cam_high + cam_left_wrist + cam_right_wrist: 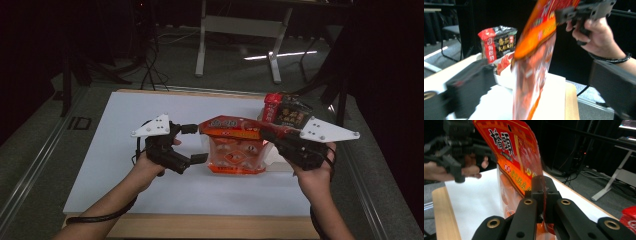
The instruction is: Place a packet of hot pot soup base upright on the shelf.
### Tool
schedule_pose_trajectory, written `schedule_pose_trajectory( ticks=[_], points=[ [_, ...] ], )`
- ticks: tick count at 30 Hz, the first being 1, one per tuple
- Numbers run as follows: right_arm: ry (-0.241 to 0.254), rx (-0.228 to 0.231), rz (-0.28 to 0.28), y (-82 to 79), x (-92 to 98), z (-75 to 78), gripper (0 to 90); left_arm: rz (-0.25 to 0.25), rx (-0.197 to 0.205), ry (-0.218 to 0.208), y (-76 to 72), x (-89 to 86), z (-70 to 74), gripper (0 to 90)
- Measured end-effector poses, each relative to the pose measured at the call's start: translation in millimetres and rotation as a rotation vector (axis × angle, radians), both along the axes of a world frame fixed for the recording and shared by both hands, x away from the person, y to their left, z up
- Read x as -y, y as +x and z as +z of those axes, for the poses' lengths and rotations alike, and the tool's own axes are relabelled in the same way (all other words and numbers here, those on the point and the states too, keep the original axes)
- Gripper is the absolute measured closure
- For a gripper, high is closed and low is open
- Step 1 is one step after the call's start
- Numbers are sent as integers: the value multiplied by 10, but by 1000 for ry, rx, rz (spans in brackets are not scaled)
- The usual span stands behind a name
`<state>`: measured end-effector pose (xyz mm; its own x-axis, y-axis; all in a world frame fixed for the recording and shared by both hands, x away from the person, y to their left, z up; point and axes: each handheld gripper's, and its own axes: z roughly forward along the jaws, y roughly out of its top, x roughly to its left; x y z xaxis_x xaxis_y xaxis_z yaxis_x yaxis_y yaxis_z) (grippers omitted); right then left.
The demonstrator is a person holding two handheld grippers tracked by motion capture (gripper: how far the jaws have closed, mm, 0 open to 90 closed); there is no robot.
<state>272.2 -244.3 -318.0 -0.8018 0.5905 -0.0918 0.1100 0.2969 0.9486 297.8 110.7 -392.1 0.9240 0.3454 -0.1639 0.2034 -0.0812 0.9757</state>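
Observation:
An orange and red snack bag (232, 150) with a clear lower half hangs upright over the white mat (125, 190). My right gripper (267, 134) is shut on the bag's top right edge; in the right gripper view the black jaws (542, 183) pinch the bag (511, 152) flat between them. My left gripper (195, 144) stands open at the bag's left side, one jaw near the top corner and one near the lower edge. In the left gripper view the bag (531, 75) hangs in the wide gap between the jaws, and neither pad presses on it.
A red and black packet (285, 112) stands at the mat's back right, just behind the bag, also visible as the packet (499, 47) in the left gripper view. The table's wooden edge (210, 225) runs along the front. Beyond the table are a dark floor and a stand's legs (202, 45).

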Motion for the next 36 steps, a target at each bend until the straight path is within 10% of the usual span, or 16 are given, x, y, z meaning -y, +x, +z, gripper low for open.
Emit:
schedule_pose_trajectory(
  ticks=[16, 36],
  points=[
    [46, 44, -118, 177, 320, 284, 900, 129, -33, 103, -97, -285, -485, 15],
    [40, 41, -268, 429, 836, 249, 900, 260, -151, 91, -273, -771, -1042, 15]
  ],
)
